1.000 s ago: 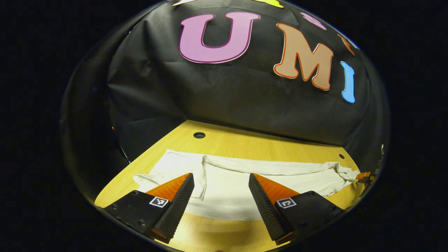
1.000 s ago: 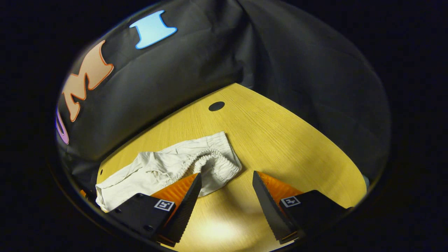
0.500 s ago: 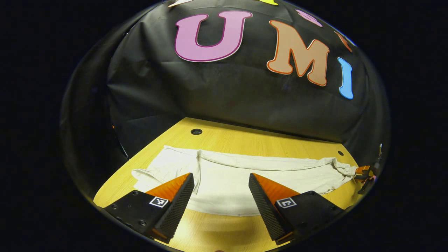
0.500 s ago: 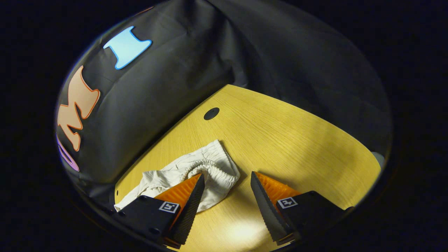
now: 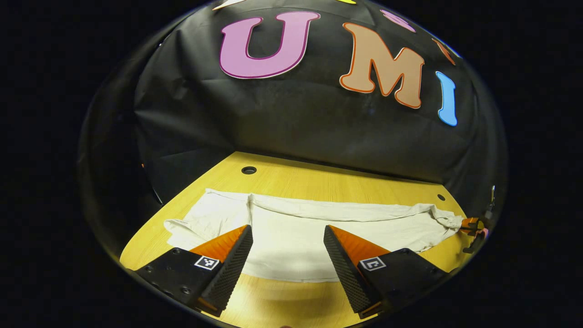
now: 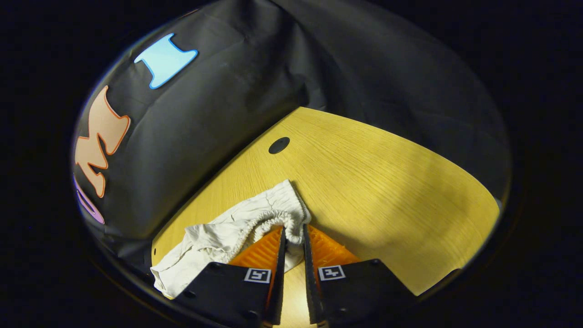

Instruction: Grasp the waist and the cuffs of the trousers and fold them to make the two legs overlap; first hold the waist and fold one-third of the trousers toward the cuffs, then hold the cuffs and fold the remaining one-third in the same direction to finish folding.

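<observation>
Waist [image 6: 273, 214] now pinched in my right gripper [image 6: 294, 239], wide a moment ago; my left gripper [image 5: 288, 237] gapes over trousers [image 5: 296, 241] mid-bench.

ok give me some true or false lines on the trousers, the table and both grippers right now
1. The right gripper has its fingers closed on the waist. True.
2. The left gripper is shut on a cuff. False: it is open above the trousers, gripping nothing.
3. The trousers lie flat on the table. True, apart from the bunched waist.
4. The trousers are black. False: they are off-white.
5. The table has a round hole. True.
</observation>
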`<state>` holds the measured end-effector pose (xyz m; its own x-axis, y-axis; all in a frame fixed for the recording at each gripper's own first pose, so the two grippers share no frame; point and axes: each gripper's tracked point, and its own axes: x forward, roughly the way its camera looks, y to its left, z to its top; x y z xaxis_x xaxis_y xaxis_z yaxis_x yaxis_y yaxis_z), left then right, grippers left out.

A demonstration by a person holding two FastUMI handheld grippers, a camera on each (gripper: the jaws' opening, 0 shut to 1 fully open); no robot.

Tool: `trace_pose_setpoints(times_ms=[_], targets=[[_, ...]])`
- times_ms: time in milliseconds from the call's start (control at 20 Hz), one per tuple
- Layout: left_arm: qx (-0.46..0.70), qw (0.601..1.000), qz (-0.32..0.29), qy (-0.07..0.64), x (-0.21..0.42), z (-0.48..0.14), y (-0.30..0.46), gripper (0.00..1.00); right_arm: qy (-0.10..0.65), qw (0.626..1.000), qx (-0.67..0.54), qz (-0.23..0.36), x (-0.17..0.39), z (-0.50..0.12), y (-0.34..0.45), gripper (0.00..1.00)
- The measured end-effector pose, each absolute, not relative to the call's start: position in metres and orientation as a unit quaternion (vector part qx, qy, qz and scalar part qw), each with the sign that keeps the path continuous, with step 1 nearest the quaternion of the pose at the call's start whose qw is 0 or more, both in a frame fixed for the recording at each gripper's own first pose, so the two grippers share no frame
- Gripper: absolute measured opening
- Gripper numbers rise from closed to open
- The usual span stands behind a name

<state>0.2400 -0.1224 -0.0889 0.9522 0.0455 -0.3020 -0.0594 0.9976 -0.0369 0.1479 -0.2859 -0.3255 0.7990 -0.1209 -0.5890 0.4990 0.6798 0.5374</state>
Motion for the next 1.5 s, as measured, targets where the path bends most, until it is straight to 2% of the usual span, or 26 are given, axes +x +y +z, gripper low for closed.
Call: trace_pose_setpoints(times_ms=[50, 200, 450, 700, 900, 1150, 1400, 1450, 1500], targets=[[-0.026, 0.988, 0.026, 0.153, 0.241, -0.09, -0.123, 0.95, 0.263, 0.881, 0.349, -0.178, 0.148, -0.322, -0.287, 0.15], [-0.03, 0.988, 0.023, 0.153, 0.242, -0.09, -0.12, 0.96, 0.245, 0.903, 0.308, -0.17, 0.148, -0.3, -0.285, 0.15], [-0.045, 0.988, 0.016, 0.149, 0.24, -0.089, -0.11, 0.95, 0.184, 0.939, 0.265, -0.122, 0.147, -0.221, -0.239, 0.15], [-0.049, 0.988, 0.009, 0.146, 0.234, -0.087, -0.078, 0.95, 0.133, 0.963, 0.228, -0.061, 0.156, -0.144, -0.146, 0.15], [-0.053, 0.987, 0.011, 0.15, 0.231, -0.087, -0.035, 0.95, 0.116, 0.972, 0.204, -0.002, 0.16, -0.109, -0.056, 0.15], [-0.056, 0.985, 0.03, 0.16, 0.226, -0.099, 0.027, 0.96, 0.13, 0.973, 0.174, 0.084, 0.161, -0.12, 0.063, 0.15], [-0.055, 0.98, 0.049, 0.187, 0.225, -0.128, 0.078, 0.96, 0.188, 0.963, 0.155, 0.113, 0.166, -0.17, 0.125, 0.17], [-0.059, 0.978, 0.054, 0.191, 0.226, -0.134, 0.086, 0.96, 0.2, 0.961, 0.152, 0.115, 0.162, -0.177, 0.13, 0.28], [-0.065, 0.977, 0.059, 0.197, 0.227, -0.141, 0.094, 0.96, 0.208, 0.96, 0.151, 0.116, 0.161, -0.181, 0.133, 0.29]])
